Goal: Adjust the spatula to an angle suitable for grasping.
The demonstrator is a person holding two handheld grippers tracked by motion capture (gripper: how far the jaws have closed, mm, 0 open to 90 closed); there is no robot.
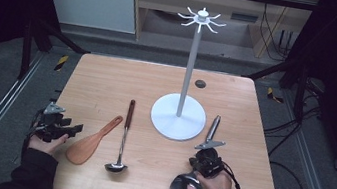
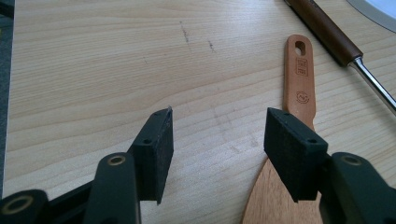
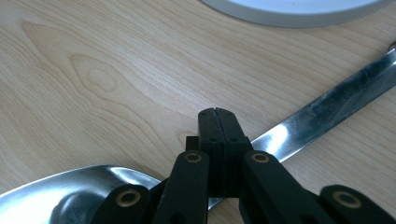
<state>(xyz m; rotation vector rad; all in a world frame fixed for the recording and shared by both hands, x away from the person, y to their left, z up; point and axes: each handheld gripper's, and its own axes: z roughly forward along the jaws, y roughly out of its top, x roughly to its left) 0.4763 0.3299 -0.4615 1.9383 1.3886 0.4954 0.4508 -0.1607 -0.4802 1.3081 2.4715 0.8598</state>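
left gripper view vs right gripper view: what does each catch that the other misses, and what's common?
Left gripper view alone: the orange wooden spatula with a hanging hole in its handle, the brown wooden ladle handle, and the left gripper with jaws apart over bare wood.

Right gripper view alone: the large shiny steel spoon lying under the right gripper, whose jaws are shut together.

Both: the light wooden table and an edge of the white round stand base.

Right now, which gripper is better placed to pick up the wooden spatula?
Left. The left gripper stands open right beside the wooden spatula, while the right gripper is shut over the metal spoon.
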